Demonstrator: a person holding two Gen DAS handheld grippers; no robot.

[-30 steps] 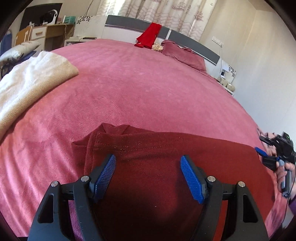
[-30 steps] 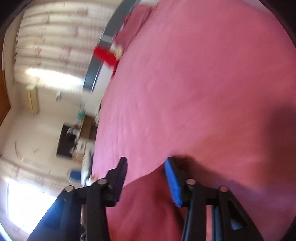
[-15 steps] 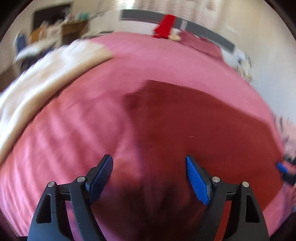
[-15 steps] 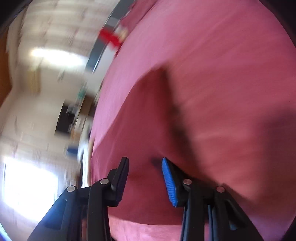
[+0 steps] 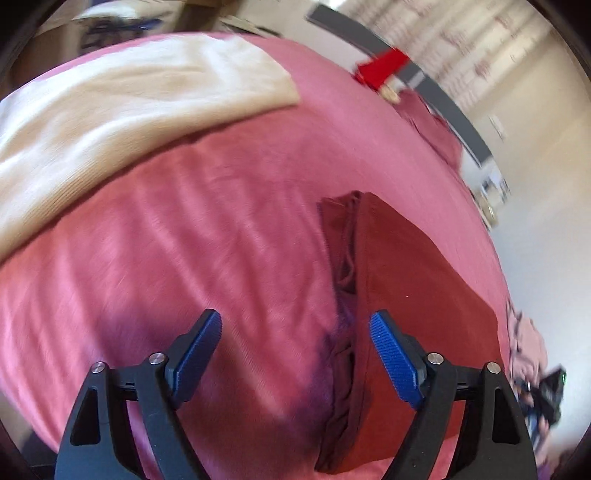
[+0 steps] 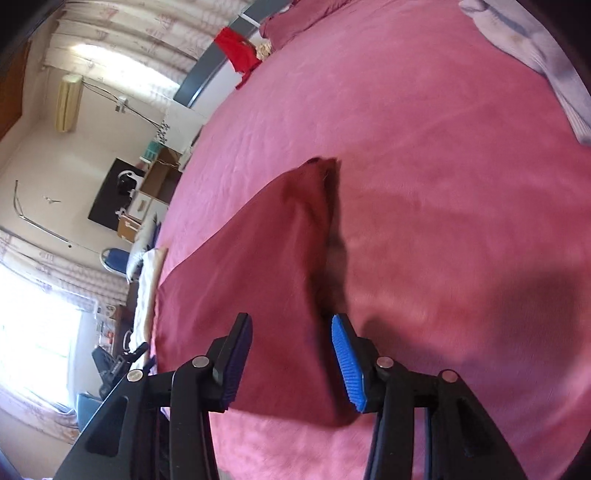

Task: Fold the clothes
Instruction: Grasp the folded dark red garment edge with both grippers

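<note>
Folded garment (image 5: 417, 295) on bed (image 5: 184, 240), towel (image 5: 129, 103) behind-left.

Bed (image 5: 207, 229), pink cover. Lying on it: folded dark red garment (image 5: 413, 280); cream knit (image 5: 122, 107) at one edge; pale striped cloth (image 6: 535, 55) at the other; pillow (image 5: 432, 129) near headboard.

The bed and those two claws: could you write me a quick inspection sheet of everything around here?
Surface: pink fleece bedspread, wrinkled.
Job's things: dark red folded garment, flat on the bedspread, layered edge showing.
Clutter: cream knitted blanket; bright red cloth draped over the grey headboard.
Grippers: left claw open, holding nothing; right claw open above the garment's near edge.
Cables: thin wire on the wall.
Surroundings: patterned curtains, desk clutter.
</note>
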